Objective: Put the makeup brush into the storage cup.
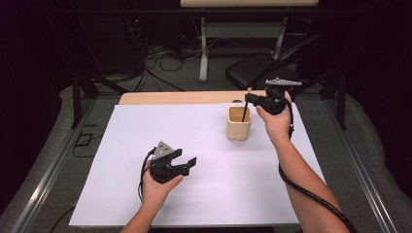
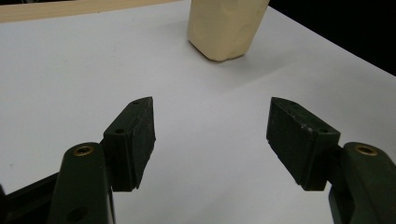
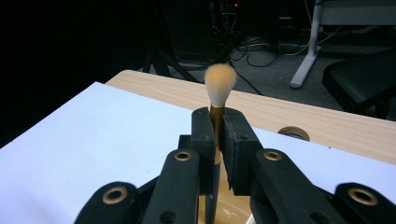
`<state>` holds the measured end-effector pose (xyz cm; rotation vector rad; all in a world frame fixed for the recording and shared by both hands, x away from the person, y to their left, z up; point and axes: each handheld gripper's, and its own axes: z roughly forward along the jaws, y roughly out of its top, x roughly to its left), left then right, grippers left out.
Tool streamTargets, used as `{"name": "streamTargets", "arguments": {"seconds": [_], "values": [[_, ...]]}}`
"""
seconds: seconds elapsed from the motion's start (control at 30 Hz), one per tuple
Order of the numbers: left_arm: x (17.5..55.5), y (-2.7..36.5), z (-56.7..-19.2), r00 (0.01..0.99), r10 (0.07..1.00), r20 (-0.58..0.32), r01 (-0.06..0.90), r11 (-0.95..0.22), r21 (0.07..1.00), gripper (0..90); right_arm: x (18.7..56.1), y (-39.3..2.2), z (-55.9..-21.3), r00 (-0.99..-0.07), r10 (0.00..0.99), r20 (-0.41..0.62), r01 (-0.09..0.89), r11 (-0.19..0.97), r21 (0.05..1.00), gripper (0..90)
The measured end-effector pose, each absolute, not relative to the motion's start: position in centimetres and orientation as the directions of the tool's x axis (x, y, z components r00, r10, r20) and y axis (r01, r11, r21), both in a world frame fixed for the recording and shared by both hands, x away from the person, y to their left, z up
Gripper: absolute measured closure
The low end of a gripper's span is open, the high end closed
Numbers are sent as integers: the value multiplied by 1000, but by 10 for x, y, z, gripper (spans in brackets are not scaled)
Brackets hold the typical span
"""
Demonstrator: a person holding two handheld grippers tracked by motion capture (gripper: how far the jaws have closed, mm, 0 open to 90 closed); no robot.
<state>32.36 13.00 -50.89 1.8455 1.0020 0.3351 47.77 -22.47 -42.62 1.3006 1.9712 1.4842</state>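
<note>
A beige cup [image 1: 239, 127] stands on the white sheet [image 1: 145, 131], right of centre toward the back. My right gripper [image 1: 249, 99] hovers just above the cup, shut on a make-up brush [image 1: 245, 110] whose dark handle reaches down into it. In the right gripper view the brush [image 3: 220, 84] stands upright with its tan bristles above the jaws of my right gripper [image 3: 215, 122], and the cup rim [image 3: 233, 212] lies below. Held low at the front left, my left gripper [image 1: 186, 158] is open and holds nothing. In its own view my left gripper [image 2: 210, 135] points at the cup [image 2: 226, 28].
The white sheet covers most of a wooden table [image 1: 194, 97], which has a round cable hole [image 3: 293, 133] near its back edge. Behind the table are a black chair [image 1: 257, 68], a white table leg [image 1: 203, 51] and floor cables [image 1: 160, 58].
</note>
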Motion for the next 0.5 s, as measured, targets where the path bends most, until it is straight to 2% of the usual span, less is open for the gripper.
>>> {"name": "streamTargets", "arguments": {"seconds": [0.5], "values": [[324, 129, -509, 621, 760, -192, 493, -189, 849, 325, 477, -224, -439, -512, 825, 241, 466, 31, 884, 837]]}}
